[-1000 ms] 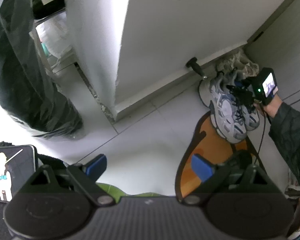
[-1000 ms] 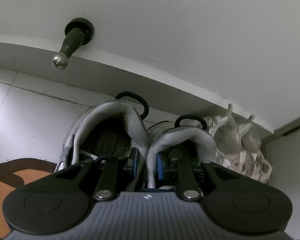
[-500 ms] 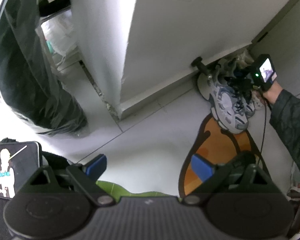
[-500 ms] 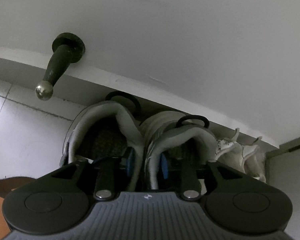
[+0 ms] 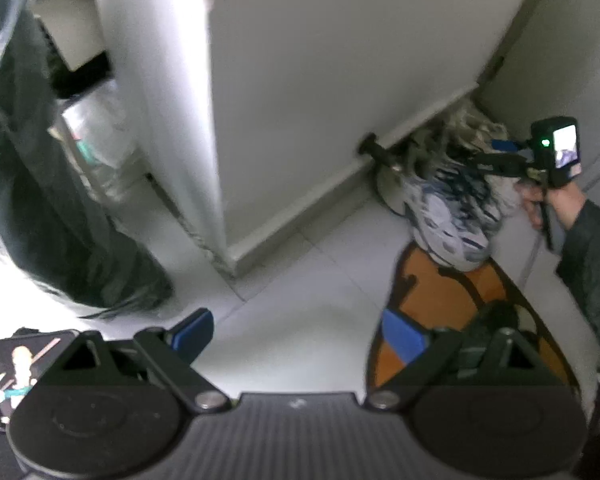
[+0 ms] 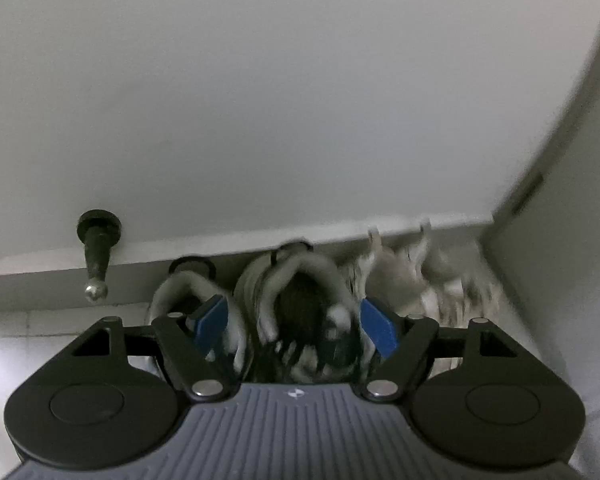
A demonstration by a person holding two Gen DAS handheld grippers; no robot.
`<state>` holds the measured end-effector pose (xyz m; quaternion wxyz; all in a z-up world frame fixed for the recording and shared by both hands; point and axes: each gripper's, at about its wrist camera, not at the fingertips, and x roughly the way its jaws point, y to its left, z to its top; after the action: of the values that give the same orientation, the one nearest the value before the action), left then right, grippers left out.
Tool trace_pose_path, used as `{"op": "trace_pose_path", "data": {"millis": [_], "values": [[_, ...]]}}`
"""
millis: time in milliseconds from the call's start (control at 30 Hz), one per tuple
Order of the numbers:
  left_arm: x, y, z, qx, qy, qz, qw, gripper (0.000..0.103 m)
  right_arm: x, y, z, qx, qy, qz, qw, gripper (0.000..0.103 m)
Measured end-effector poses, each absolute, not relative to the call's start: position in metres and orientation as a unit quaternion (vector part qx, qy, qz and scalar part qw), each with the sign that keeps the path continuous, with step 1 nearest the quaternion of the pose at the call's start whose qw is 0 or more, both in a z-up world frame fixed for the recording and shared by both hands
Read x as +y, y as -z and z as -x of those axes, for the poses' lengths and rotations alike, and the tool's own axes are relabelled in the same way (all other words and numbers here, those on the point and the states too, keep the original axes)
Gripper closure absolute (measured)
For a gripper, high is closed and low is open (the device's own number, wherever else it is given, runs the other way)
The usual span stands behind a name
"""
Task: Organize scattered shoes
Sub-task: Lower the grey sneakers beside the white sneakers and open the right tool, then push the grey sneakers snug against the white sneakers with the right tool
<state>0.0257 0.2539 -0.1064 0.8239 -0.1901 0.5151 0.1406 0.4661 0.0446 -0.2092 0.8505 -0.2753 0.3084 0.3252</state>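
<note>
A pair of grey, white and blue sneakers (image 5: 452, 216) stands side by side with heels at the skirting board and toes on an orange mat (image 5: 440, 292). In the right wrist view their heel openings (image 6: 300, 300) lie just below my right gripper (image 6: 294, 326). Its jaws are opening, and the blue pads (image 6: 210, 322) stand apart from the shoe walls, pressing on nothing. The left wrist view shows the right gripper (image 5: 500, 160) held by a hand above the pair. My left gripper (image 5: 296, 334) hangs open over the floor tiles, with nothing between its fingers.
Pale, blurred shoes (image 6: 412, 280) are heaped in the corner right of the sneakers. A black door stop (image 6: 96, 256) juts from the skirting on their left. A black plastic bag (image 5: 40, 200) fills the left side. A white wall corner (image 5: 220, 240) projects into the floor.
My right gripper, shut on the sneakers' inner heel walls a second ago, has spread its jaws, let go and lifted away. The sneakers stay by the wall. The left gripper barely shifted.
</note>
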Motion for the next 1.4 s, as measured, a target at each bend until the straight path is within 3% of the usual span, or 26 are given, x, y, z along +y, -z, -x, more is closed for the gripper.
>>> {"op": "trace_pose_path", "data": {"millis": [167, 600, 867, 1100, 1400], "values": [[0.242, 0.100, -0.034, 0.498, -0.091, 0.149, 0.850, 0.007, 0.039, 0.213, -0.450, 0.323, -0.287, 0.247, 0.867, 0.021], [0.256, 0.117, -0.047, 0.418, 0.016, 0.250, 0.873, 0.004, 0.065, 0.202, -0.379, 0.333, -0.165, 0.276, 0.887, 0.006], [0.264, 0.108, -0.034, 0.400, 0.032, 0.247, 0.882, 0.003, 0.082, 0.194, -0.304, 0.349, -0.129, 0.310, 0.875, 0.006], [0.283, 0.122, -0.028, 0.398, -0.018, 0.266, 0.878, 0.003, 0.082, 0.203, -0.320, 0.320, -0.100, 0.276, 0.901, 0.006], [0.294, 0.140, -0.038, 0.389, -0.071, 0.296, 0.869, 0.003, 0.083, 0.254, -0.366, 0.364, -0.100, 0.252, 0.891, 0.006]]}}
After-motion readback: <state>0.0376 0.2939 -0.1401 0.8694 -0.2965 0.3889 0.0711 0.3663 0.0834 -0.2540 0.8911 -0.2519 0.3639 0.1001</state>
